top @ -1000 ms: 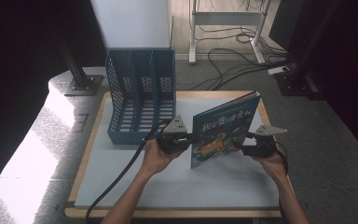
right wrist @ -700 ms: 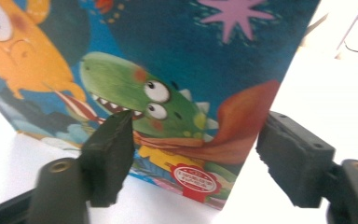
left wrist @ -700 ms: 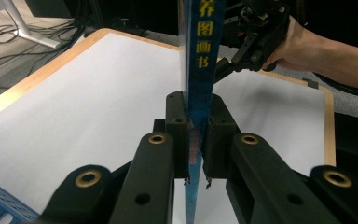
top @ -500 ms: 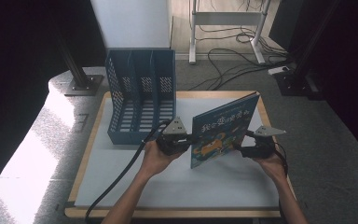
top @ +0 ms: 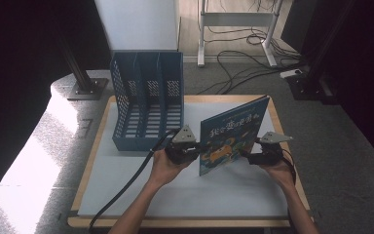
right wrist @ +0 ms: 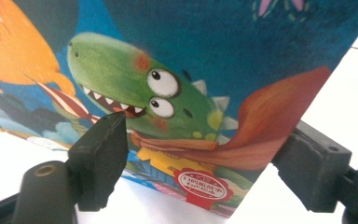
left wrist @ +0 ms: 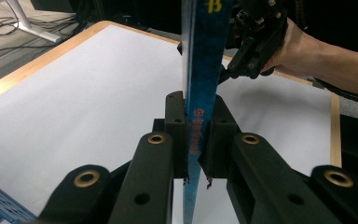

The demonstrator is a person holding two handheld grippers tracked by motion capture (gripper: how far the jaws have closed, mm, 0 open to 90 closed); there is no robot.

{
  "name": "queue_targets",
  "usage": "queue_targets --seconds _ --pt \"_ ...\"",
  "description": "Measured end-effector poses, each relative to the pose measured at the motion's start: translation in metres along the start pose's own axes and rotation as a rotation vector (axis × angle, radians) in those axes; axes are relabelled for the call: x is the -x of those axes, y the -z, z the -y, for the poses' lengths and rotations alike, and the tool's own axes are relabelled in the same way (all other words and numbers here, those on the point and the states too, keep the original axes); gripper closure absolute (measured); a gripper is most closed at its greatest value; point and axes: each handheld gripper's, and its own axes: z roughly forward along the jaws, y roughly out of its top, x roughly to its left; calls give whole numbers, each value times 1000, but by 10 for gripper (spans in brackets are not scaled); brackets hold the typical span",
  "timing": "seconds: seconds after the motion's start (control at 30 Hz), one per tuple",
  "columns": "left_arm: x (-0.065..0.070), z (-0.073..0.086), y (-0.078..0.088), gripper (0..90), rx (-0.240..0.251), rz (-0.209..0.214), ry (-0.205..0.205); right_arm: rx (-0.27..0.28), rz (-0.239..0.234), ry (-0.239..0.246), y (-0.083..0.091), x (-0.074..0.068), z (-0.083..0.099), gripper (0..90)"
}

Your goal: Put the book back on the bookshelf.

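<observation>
A blue picture book (top: pixel 231 134) with a green dinosaur on its cover (right wrist: pixel 191 56) stands upright on its lower edge on the white board (top: pixel 141 180). My left gripper (top: pixel 198 152) is shut on the book's left edge; in the left gripper view its pads (left wrist: pixel 176 126) pinch the thin blue edge (left wrist: pixel 205 70) from both sides. My right gripper (top: pixel 248 157) is at the book's lower right and stands open. Its jaws (right wrist: pixel 205 149) have just been closing a little and stay wide apart in front of the cover, neither pad pressing on it.
A blue slotted file holder (top: pixel 146 107) stands at the board's back left, close behind the left hand. The board has a wooden rim (top: pixel 97 146). A black cable (top: pixel 126 185) trails from the left gripper toward the front edge. Beyond the table are floor cables and a desk frame.
</observation>
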Motion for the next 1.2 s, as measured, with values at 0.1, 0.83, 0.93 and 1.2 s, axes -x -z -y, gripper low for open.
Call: queue_targets --seconds 0.1,0.83,0.93,1.2 --pt "1 0 0 828 0 -3 -1 4 -5 -17 1 1 0 226" --pt "-4 -1 12 831 47 -7 21 82 -32 -80 2 -3 -9 281" --pt "-6 -2 15 831 63 -2 34 87 -24 -70 5 -4 -15 282" --pt "-9 -5 26 831 75 -9 44 91 -23 -52 7 -7 -27 288"
